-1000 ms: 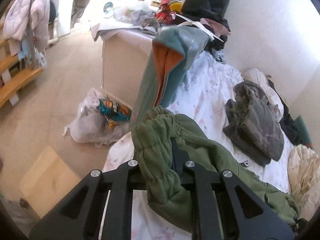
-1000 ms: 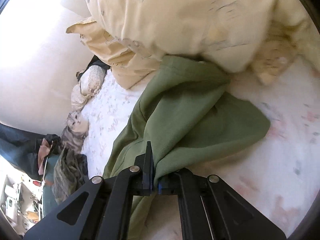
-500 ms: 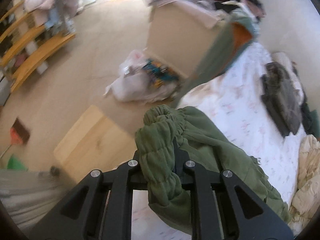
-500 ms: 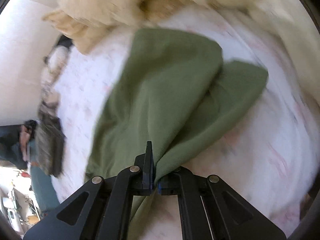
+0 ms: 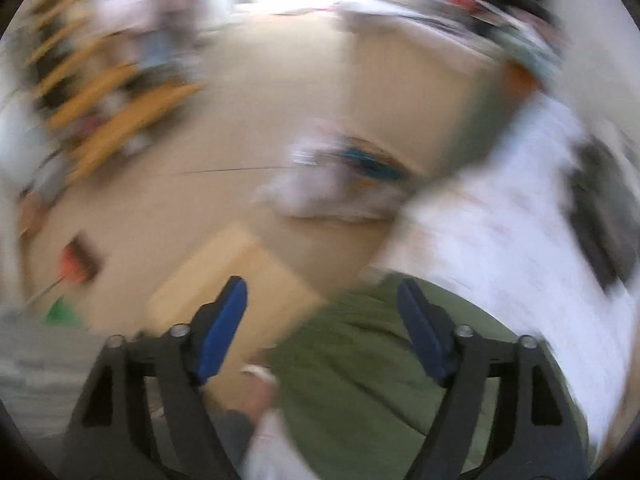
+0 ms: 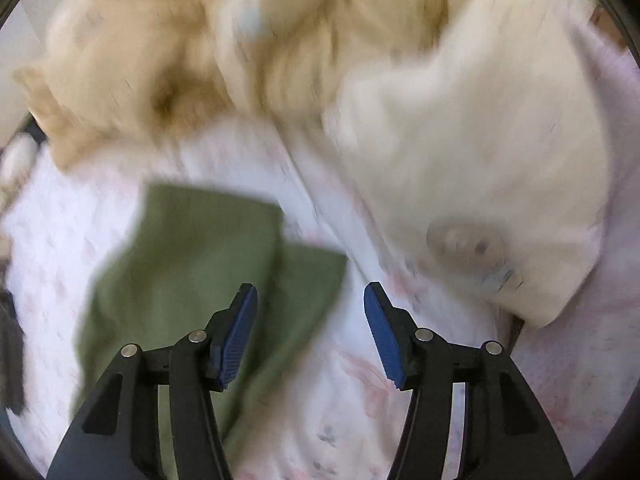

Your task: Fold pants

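The green pants (image 5: pixel 360 380) lie on the white floral bed sheet (image 5: pixel 500 248). In the blurred left wrist view their waist end lies under and between my fingers, near the bed's edge. My left gripper (image 5: pixel 322 300) is open and holds nothing. In the right wrist view the pants' leg ends (image 6: pixel 208 264) lie flat on the sheet (image 6: pixel 352 400), overlapping, to the left of my fingers. My right gripper (image 6: pixel 310 304) is open and empty just above them.
A cream duvet and pillow (image 6: pixel 440 120) are bunched beyond the leg ends. Dark grey clothes (image 5: pixel 600 216) lie further along the bed. Off the bed's edge are the beige floor, a wooden board (image 5: pixel 224 280), a plastic bag (image 5: pixel 340 184) and wooden shelves (image 5: pixel 112 108).
Both grippers have opened and let go of the pants, which now lie on the bed. Both cameras are swinging, so the views are blurred.
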`<state>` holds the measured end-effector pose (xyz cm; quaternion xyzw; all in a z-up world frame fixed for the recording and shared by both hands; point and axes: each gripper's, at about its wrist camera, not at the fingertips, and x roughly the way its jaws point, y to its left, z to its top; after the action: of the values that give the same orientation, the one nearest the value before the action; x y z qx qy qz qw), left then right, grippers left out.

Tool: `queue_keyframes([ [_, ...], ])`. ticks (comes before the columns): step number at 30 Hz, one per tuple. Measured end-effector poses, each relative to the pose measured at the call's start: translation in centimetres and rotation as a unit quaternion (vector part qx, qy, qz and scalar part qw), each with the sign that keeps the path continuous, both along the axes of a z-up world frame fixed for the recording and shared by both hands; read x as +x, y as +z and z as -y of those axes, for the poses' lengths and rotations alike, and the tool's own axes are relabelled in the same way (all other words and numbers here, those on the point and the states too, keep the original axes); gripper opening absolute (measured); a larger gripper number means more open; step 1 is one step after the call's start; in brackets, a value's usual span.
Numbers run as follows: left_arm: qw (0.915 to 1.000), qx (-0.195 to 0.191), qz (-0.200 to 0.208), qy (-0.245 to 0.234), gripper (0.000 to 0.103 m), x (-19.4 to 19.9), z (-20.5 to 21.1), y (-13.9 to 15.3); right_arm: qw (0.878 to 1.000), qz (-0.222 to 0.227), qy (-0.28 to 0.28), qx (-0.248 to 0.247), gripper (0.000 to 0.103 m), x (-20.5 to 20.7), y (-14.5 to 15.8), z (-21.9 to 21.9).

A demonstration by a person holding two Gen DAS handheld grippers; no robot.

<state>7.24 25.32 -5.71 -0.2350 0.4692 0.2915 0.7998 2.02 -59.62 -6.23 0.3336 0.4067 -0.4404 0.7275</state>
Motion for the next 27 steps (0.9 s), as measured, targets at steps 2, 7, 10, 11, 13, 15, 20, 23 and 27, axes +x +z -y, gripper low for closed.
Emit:
queue_keyframes([
  [2, 0.9954, -0.004, -0.008, -0.095, 0.076, 2.3, 4.1, -0.6, 0.998, 0.048, 0.022, -0.021, 0.058, 0.5, 1.8, -0.9],
  [7, 0.9497, 0.006, -0.055, -0.308, 0.076, 5.8, 16.0, -3.3, 0.97, 0.121, 0.207, 0.047, 0.058, 7.0, 1.5, -4.8],
  [10, 0.9088, 0.031, -0.101, -0.404, 0.076, 6.1, 22.2, -5.8, 0.911, 0.063, 0.372, 0.166, 0.058, 11.6, -2.8, -10.4],
  [11, 0.8999, 0.043, -0.111, -0.42, 0.076, 5.9, 23.7, -6.6, 0.891, 0.029, 0.414, 0.183, 0.058, 12.4, -4.0, -12.6],
  [13, 0.8733, 0.041, -0.153, -0.461, 0.076, 5.2, 26.5, -9.2, 0.845, -0.047, 0.492, 0.206, 0.057, 13.1, -6.5, -16.5],
  [15, 0.8377, 0.055, -0.213, -0.5, 0.076, 3.5, 28.6, -12.2, 0.8, -0.144, 0.549, 0.195, 0.057, 11.9, -9.2, -20.0],
  [20, 0.8106, 0.083, -0.241, -0.527, 0.076, 1.5, 29.9, -12.7, 0.755, -0.239, 0.592, 0.147, 0.057, 9.3, -11.0, -22.1],
  [23, 0.8441, 0.057, -0.206, -0.492, 0.076, 2.4, 28.7, -10.2, 0.779, -0.216, 0.563, 0.175, 0.057, 9.3, -9.6, -20.0],
  [27, 0.8733, 0.084, -0.123, -0.464, 0.085, 3.7, 28.1, -6.8, 0.87, -0.142, 0.463, 0.095, 0.059, 11.5, -5.0, -14.1],
])
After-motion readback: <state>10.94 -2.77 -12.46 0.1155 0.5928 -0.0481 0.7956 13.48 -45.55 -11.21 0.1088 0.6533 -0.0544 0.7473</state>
